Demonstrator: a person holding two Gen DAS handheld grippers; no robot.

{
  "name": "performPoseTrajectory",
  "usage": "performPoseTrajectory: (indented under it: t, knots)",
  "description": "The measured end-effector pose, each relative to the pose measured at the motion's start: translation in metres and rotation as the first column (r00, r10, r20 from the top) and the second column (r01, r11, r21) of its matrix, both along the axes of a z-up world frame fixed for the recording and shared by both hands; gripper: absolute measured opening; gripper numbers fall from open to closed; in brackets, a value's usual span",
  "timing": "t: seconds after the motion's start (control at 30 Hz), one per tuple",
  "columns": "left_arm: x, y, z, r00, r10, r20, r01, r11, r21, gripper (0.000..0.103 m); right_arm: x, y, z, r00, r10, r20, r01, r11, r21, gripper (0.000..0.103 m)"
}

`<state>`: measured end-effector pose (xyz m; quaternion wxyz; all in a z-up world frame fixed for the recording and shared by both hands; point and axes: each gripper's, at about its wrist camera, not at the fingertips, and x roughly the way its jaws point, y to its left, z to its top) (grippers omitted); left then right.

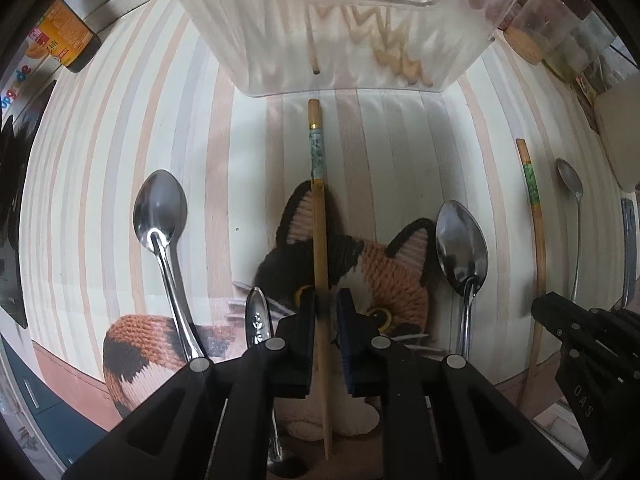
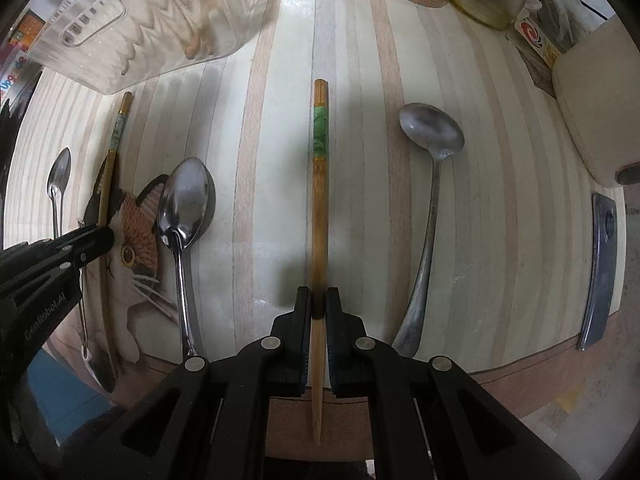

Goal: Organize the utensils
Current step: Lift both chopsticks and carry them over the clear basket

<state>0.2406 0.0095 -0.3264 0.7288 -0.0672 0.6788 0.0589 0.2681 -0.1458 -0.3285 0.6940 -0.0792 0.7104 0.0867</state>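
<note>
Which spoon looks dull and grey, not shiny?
The dull spoon right of the chopstick in the right gripper. The two spoons on its other side gleam like mirrors.

The right gripper (image 2: 319,300) is clamped on a chopstick (image 2: 319,184) that runs toward twelve o'clock. A dull spoon (image 2: 431,136) lies at two o'clock, a shiny spoon (image 2: 185,200) at ten, a clear basket (image 2: 152,20) at eleven.

Two bamboo chopsticks lie lengthwise on the striped table: a pale-banded chopstick (image 1: 320,240) left, a green-banded chopstick (image 2: 319,216) right. Steel spoons (image 2: 186,208) lie between and beside them. Farther off, the clear plastic basket (image 1: 336,40) holds more chopsticks.
</note>
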Motion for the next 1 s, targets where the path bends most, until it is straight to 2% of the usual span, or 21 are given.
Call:
performPoseTrajectory:
  t: [0.07, 0.2, 0.47, 0.63, 0.7, 0.8, 1.0]
  knots:
    - [-0.004, 0.003, 0.0, 1.0, 0.02, -0.011, -0.02, 1.0, 0.0, 0.005, -0.001, -0.004, -0.003, 1.0, -0.008, -0.005, 0.008, 1.0, -0.011, 0.007]
    - [-0.02, 0.012, -0.001, 0.996, 0.073, -0.056, -0.076, 0.995, -0.056, 0.005, -0.002, -0.017, -0.002, 0.999, -0.024, -0.027, 0.024, 1.0, -0.004, 0.007]
    - [-0.013, 0.01, -0.001, 0.998, 0.041, -0.053, -0.043, 0.999, -0.034, 0.011, 0.004, -0.015, -0.002, 0.998, -0.042, -0.054, 0.042, 0.999, -0.003, 0.007]
    - [-0.011, 0.003, -0.004, 0.998, 0.037, -0.049, -0.038, 0.999, -0.028, 0.011, 0.007, -0.022, -0.001, 0.998, -0.036, -0.046, 0.036, 0.999, -0.007, 0.007]
    - [-0.015, 0.004, -0.002, 0.999, 0.03, -0.042, -0.031, 0.999, -0.025, 0.006, 0.001, -0.015, -0.006, 0.999, -0.036, -0.04, 0.036, 0.999, -0.011, 0.007]
    - [-0.019, 0.001, 0.002, 0.999, 0.027, -0.035, -0.028, 0.999, -0.019, 0.004, -0.007, -0.017, -0.005, 0.998, -0.059, -0.026, 0.059, 0.998, 0.003, 0.007]
    - [-0.03, 0.005, 0.039, 0.997, 0.038, 0.061, -0.039, 0.999, 0.015, 0.004, -0.012, -0.028, 0.022, 0.996, -0.084, 0.016, 0.083, 0.995, 0.049, 0.007]
